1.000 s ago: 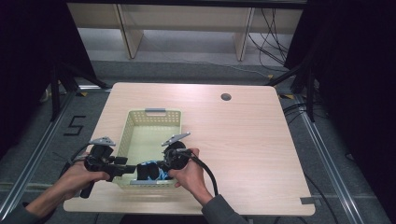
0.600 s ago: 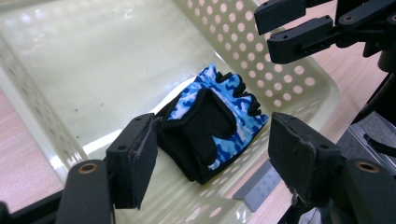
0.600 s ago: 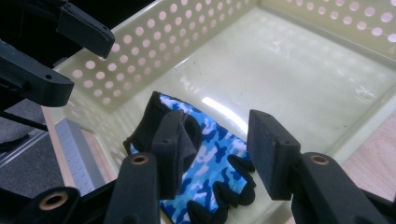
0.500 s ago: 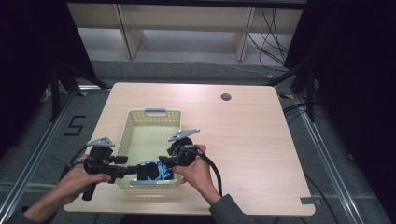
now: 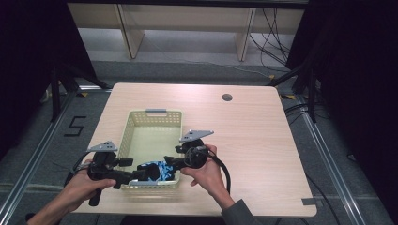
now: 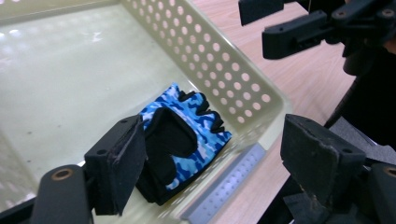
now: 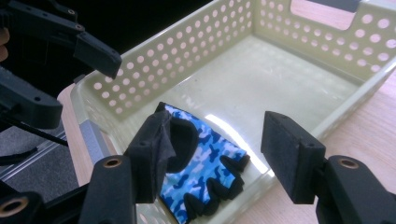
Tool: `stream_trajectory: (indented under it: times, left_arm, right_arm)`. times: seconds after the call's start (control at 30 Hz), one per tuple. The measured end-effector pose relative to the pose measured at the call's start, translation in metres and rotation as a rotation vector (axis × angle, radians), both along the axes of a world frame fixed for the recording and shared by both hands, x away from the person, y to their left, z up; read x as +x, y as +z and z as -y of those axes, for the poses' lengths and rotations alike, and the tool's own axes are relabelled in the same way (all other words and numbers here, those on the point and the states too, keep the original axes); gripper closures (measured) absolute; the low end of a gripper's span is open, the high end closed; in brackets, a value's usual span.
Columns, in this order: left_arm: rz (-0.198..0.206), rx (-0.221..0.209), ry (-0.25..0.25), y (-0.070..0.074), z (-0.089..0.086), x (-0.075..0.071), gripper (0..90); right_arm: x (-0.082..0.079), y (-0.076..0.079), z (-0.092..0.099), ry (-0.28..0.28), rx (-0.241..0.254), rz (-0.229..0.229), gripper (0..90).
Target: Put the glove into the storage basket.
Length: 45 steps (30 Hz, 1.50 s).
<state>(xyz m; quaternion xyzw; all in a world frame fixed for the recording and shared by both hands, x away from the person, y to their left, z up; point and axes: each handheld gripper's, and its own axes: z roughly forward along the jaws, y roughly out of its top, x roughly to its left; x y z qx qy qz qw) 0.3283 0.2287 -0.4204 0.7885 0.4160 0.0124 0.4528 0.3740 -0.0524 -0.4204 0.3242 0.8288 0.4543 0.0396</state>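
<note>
Both sets of fingers have just been opening and stand apart with nothing pressed between them: the left gripper and the right gripper hover over the near end of the basket, facing each other across it. The blue camouflage glove lies loose on the basket floor against its near wall. The basket stands at the near left part of the desk.

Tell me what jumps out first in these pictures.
A blue camouflage glove lies flat in the near end of a pale yellow basket on the wooden table. Just above it hover the left tool and right tool, both open, jaws just widened, nothing held.
</note>
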Motion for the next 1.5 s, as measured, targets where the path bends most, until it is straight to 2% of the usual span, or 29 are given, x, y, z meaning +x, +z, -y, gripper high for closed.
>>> stream_trajectory:
  times: [0.03, 0.13, 0.17, 0.2, 0.27, 0.3, 0.43, 0.47, 0.5, 0.57, 0.6, 0.63, 0.7, 0.73, 0.77, 0.8, 0.83, 0.87, 0.9, 1.07, 1.13, 1.17, 1.2, 1.27, 1.3, 1.33, 1.37, 1.4, 1.5]
  left_arm:
    - [-0.002, -0.013, -0.006, -0.001, 0.002, 0.000, 22.1]
    - [-0.003, -0.016, -0.021, -0.001, 0.005, -0.003, 22.0]
    - [0.000, -0.004, -0.021, -0.001, 0.006, -0.005, 22.0]
    - [-0.003, -0.015, -0.027, -0.001, 0.007, -0.005, 22.0]
    - [0.011, -0.024, -0.008, -0.001, 0.011, -0.008, 22.1]
    - [0.013, -0.018, -0.019, -0.001, 0.011, -0.009, 22.2]
    - [0.027, -0.024, -0.033, 0.000, 0.015, -0.012, 22.2]
    - [0.039, -0.026, -0.019, 0.000, 0.018, -0.013, 22.1]
    - [0.044, -0.017, -0.031, 0.001, 0.018, -0.014, 22.1]
    - [0.054, -0.016, -0.034, 0.001, 0.020, -0.016, 22.2]
    - [0.063, -0.033, -0.029, 0.000, 0.022, -0.017, 22.1]
    - [0.064, -0.031, -0.038, 0.001, 0.022, -0.017, 22.1]
    - [0.074, -0.033, -0.034, 0.000, 0.025, -0.019, 22.1]
    - [0.072, -0.041, -0.041, 0.000, 0.026, -0.020, 22.1]
    - [0.078, -0.034, -0.056, -0.001, 0.026, -0.020, 22.1]
    - [0.081, -0.037, -0.049, -0.001, 0.029, -0.021, 22.1]
    - [0.087, -0.040, -0.045, -0.002, 0.031, -0.022, 22.1]
    - [0.081, -0.029, -0.057, -0.002, 0.032, -0.023, 22.0]
    - [0.089, -0.033, -0.059, -0.002, 0.034, -0.024, 21.9]
    - [0.110, -0.032, -0.073, -0.005, 0.041, -0.028, 22.0]
    - [0.127, -0.020, -0.087, -0.004, 0.043, -0.030, 22.0]
    - [0.127, -0.019, -0.083, -0.004, 0.045, -0.032, 22.0]
    - [0.136, -0.026, -0.091, -0.004, 0.047, -0.033, 21.9]
    - [0.138, -0.045, -0.091, -0.005, 0.050, -0.035, 21.9]
    - [0.143, -0.040, -0.088, -0.006, 0.052, -0.037, 21.9]
    - [0.158, -0.031, -0.105, -0.006, 0.052, -0.038, 21.9]
    - [0.169, -0.036, -0.097, -0.007, 0.054, -0.039, 21.9]
    - [0.169, -0.022, -0.105, -0.007, 0.055, -0.040, 22.0]
    - [0.180, -0.022, -0.110, -0.011, 0.058, -0.043, 22.0]
  right_arm:
    - [0.000, 0.001, 0.002, 0.002, 0.007, -0.010, 43.2]
    - [0.000, 0.002, 0.008, 0.000, 0.017, 0.003, 42.9]
    - [-0.001, 0.003, 0.010, -0.014, 0.017, -0.005, 42.8]
    - [-0.001, 0.003, 0.013, -0.008, 0.028, -0.006, 42.7]
    - [-0.003, 0.004, 0.017, -0.022, 0.027, -0.009, 42.7]
    - [-0.003, 0.004, 0.019, -0.016, 0.038, -0.010, 42.6]
    - [-0.007, 0.006, 0.027, -0.035, 0.045, 0.001, 42.4]
    - [-0.006, 0.005, 0.029, -0.027, 0.060, 0.022, 42.2]
    - [-0.008, 0.006, 0.031, -0.032, 0.066, -0.007, 41.9]
    - [-0.007, 0.005, 0.036, -0.029, 0.063, 0.025, 41.1]
    - [-0.010, 0.006, 0.038, -0.042, 0.074, -0.004, 40.8]
    - [-0.009, 0.006, 0.041, -0.037, 0.069, 0.021, 40.0]
    - [-0.013, 0.005, 0.045, -0.056, 0.086, -0.005, 38.4]
    - [-0.013, 0.005, 0.049, -0.054, 0.084, 0.005, 37.7]
    - [-0.012, 0.004, 0.053, -0.047, 0.086, 0.039, 37.1]
    - [-0.016, 0.005, 0.055, -0.069, 0.100, -0.003, 36.5]
    - [-0.016, 0.002, 0.059, -0.066, 0.113, 0.011, 36.1]
    - [-0.018, 0.002, 0.061, -0.071, 0.112, -0.005, 34.3]
    - [-0.016, 0.001, 0.064, -0.064, 0.106, 0.007, 33.1]
    - [-0.020, 0.000, 0.074, -0.082, 0.124, -0.010, 31.5]
    - [-0.022, 0.000, 0.078, -0.090, 0.128, -0.002, 30.3]
    - [-0.021, 0.000, 0.080, -0.068, 0.121, 0.025, 29.7]
    - [-0.024, 0.000, 0.081, -0.087, 0.124, 0.008, 28.8]
    - [-0.027, 0.000, 0.084, -0.084, 0.126, 0.021, 26.4]
    - [-0.027, -0.001, 0.086, -0.073, 0.123, 0.040, 26.0]
    - [-0.029, -0.002, 0.087, -0.074, 0.120, 0.035, 24.4]
    - [-0.031, -0.003, 0.089, -0.078, 0.110, 0.045, 22.5]
    - [-0.032, -0.003, 0.090, -0.078, 0.107, 0.034, 21.8]
    - [-0.039, -0.006, 0.095, -0.114, 0.093, 0.020, 15.9]
